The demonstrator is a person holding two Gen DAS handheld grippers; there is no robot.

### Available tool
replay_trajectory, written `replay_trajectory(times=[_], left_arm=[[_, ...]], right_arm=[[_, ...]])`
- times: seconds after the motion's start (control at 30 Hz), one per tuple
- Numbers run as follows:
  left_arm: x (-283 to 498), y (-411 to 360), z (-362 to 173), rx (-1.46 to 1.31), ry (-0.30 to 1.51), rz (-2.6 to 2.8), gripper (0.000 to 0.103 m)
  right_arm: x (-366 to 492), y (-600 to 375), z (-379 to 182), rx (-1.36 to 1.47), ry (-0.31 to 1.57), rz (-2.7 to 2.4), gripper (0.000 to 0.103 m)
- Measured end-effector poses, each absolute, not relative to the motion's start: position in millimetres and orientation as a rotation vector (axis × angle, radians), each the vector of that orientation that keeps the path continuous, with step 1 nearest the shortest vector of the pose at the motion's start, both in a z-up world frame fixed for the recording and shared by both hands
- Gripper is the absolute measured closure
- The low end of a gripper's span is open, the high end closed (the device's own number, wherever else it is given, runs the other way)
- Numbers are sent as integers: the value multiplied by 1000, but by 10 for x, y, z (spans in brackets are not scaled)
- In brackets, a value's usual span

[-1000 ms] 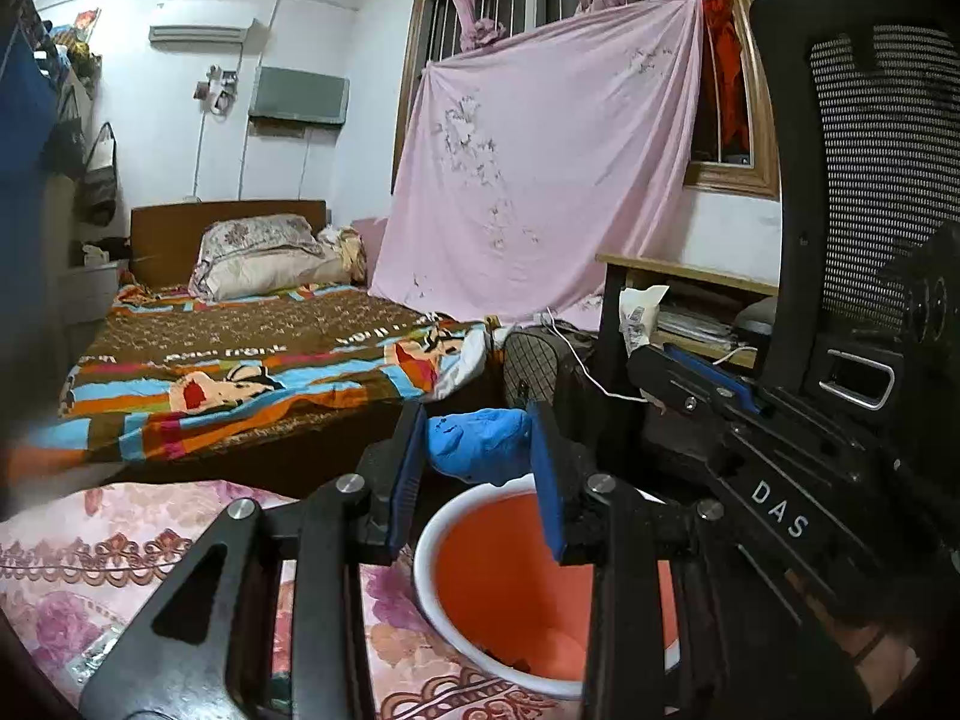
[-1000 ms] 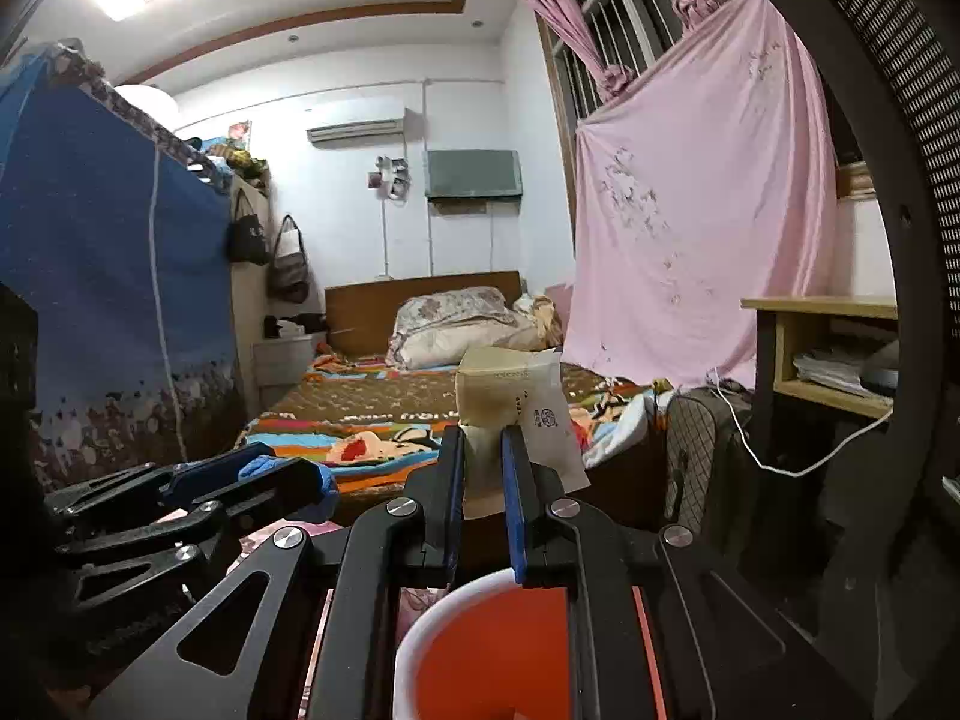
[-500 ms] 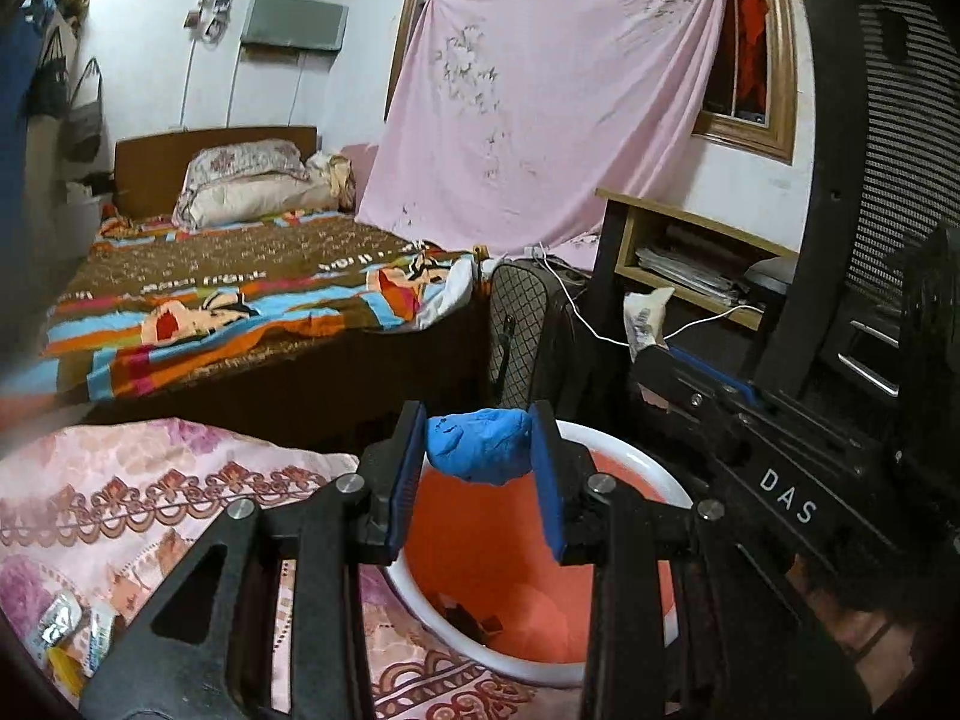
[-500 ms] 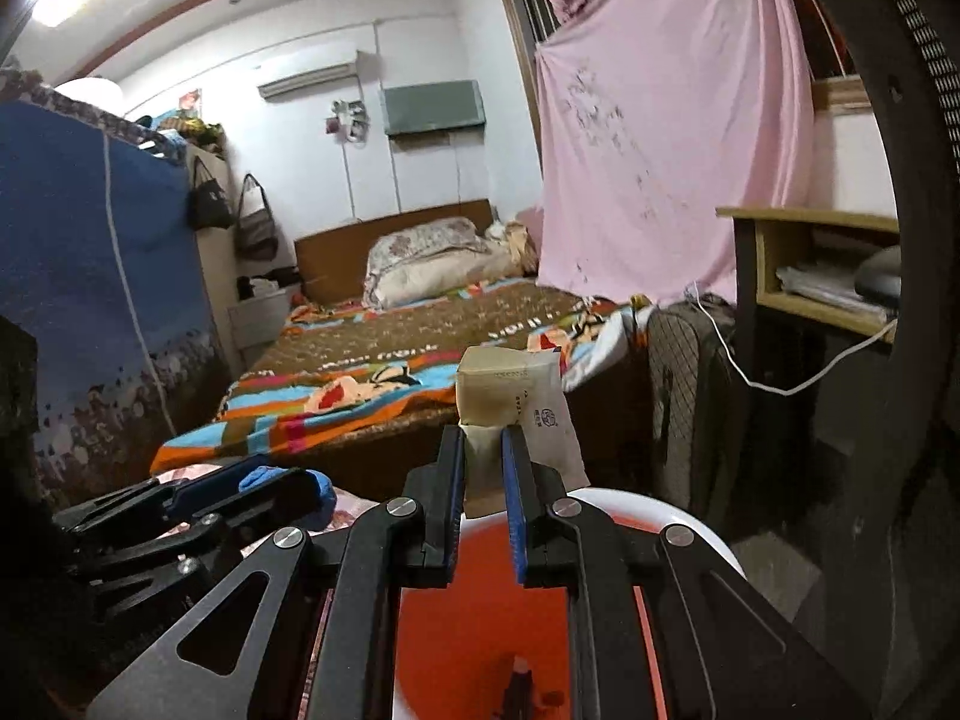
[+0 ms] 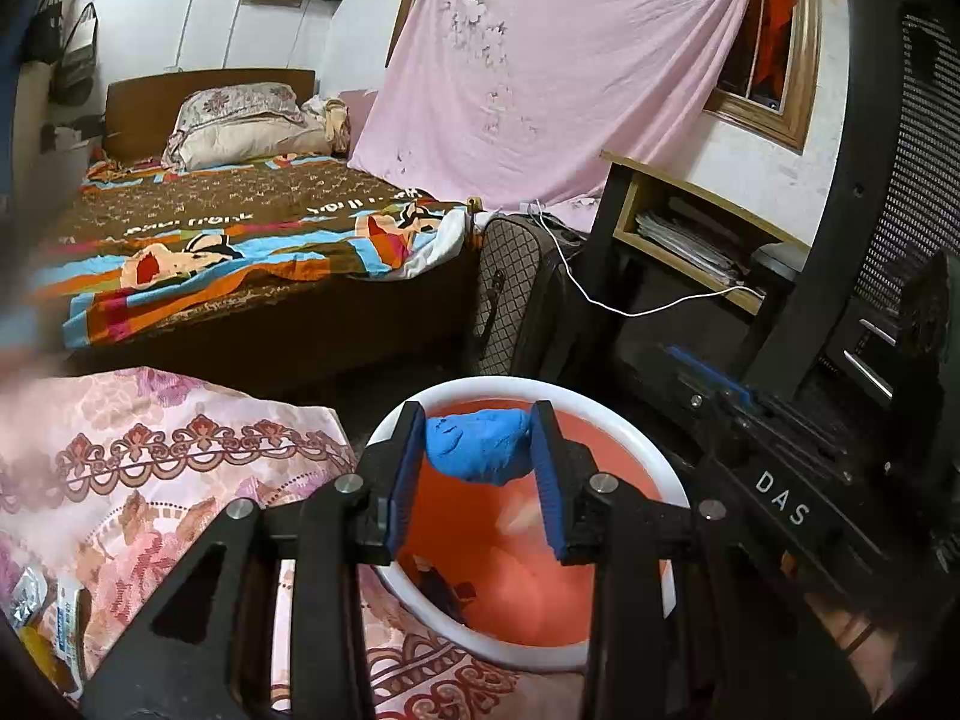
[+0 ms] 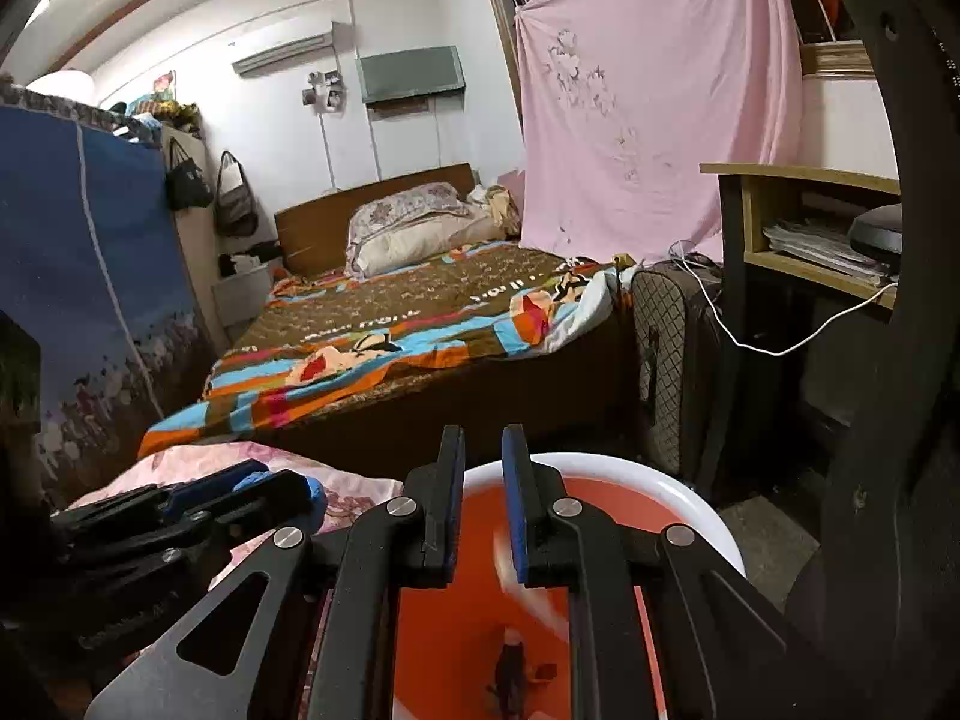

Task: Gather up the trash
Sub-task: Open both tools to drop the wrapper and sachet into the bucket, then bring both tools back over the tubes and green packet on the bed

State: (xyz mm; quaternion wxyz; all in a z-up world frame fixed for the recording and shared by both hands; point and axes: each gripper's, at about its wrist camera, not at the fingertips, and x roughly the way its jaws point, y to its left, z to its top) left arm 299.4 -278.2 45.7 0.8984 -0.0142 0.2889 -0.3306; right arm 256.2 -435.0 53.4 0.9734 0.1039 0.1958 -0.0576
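The crumpled blue wad of soft trash (image 5: 480,447) is sitting squeezed between the blue-padded jaws of the left gripper (image 5: 477,474), its surface creased and lumpy, and it is hanging directly above the round orange bin with a white rim (image 5: 672,483). The right gripper (image 6: 483,504) is holding its jaws slightly apart with nothing between them, poised over the same bin (image 6: 690,492). A pale blurred scrap (image 6: 516,570) is showing inside the bin just below those jaws; its shape is too smeared to make out.

Counting: two grippers, one bin, one blue wad, one blurred scrap, and a few small dark bits of rubbish (image 6: 510,669) lying on the bin's floor.

The left wrist view is showing the wad face-on and, at its lower left edge, a couple of small wrappers (image 5: 51,612) lying on the pink floral cloth (image 5: 150,450) covering the worktop. The right wrist view is showing the left gripper only from the side, with a sliver of blue at its tip, and is not showing the wrappers.
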Motion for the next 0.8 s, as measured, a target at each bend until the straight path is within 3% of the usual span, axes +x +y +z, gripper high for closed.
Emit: replay_trajectory(times=[0.43, 0.57, 0.73, 0.8], left_arm=[[3031, -2681, 479, -42, 606, -648, 74], [3003, -2561, 523, -66, 581, -622, 69], [2945, -2345, 592, -92, 523, -555, 58], [2916, -2266, 627, -97, 502, -537, 54]], right_arm=[[2565, -4364, 525, 216, 390, -119, 90], [2557, -4354, 553, 220, 366, -114, 75], [2554, -4242, 609, 194, 346, -109, 74], [2551, -4192, 620, 181, 340, -109, 62]])
